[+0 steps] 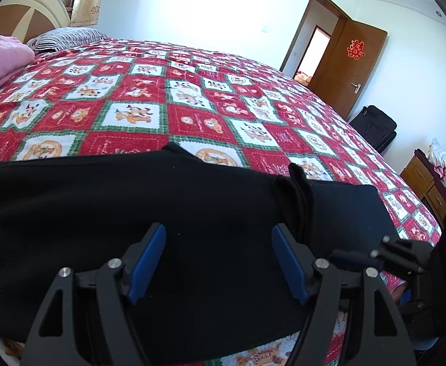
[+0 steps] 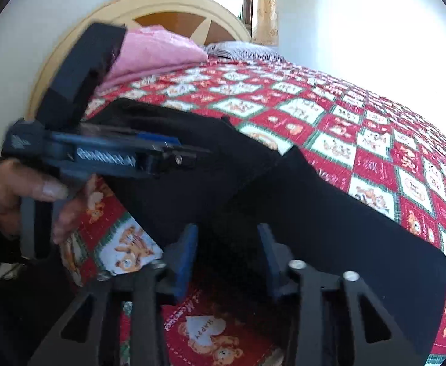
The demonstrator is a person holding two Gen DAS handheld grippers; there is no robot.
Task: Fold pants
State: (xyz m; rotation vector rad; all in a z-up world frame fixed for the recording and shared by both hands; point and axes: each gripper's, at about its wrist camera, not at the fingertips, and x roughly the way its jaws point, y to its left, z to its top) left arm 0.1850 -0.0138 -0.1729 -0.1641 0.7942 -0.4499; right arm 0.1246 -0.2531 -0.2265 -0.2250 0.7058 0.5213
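Note:
Black pants [image 1: 131, 207] lie folded lengthwise across the red checked quilt [image 1: 192, 97], near the bed's front edge. My left gripper [image 1: 220, 235] hovers over their middle, its blue pads [image 1: 149, 259] wide apart and open, with flat cloth below them. In the right wrist view the pants [image 2: 329, 219] stretch from the left toward the lower right. My right gripper [image 2: 227, 241] sits at their near edge, jaws partly apart; dark cloth lies between the pads, and I see no pinch. A hand [image 2: 18, 192] holds the left gripper [image 2: 189, 152], seen side-on above the cloth.
A pink blanket [image 1: 0, 61], a striped pillow [image 1: 70, 36] and a wooden headboard [image 1: 24, 9] are at the head of the bed. Right of the bed are a brown door [image 1: 351, 61], a black suitcase [image 1: 375, 125] and a wooden cabinet [image 1: 427, 183].

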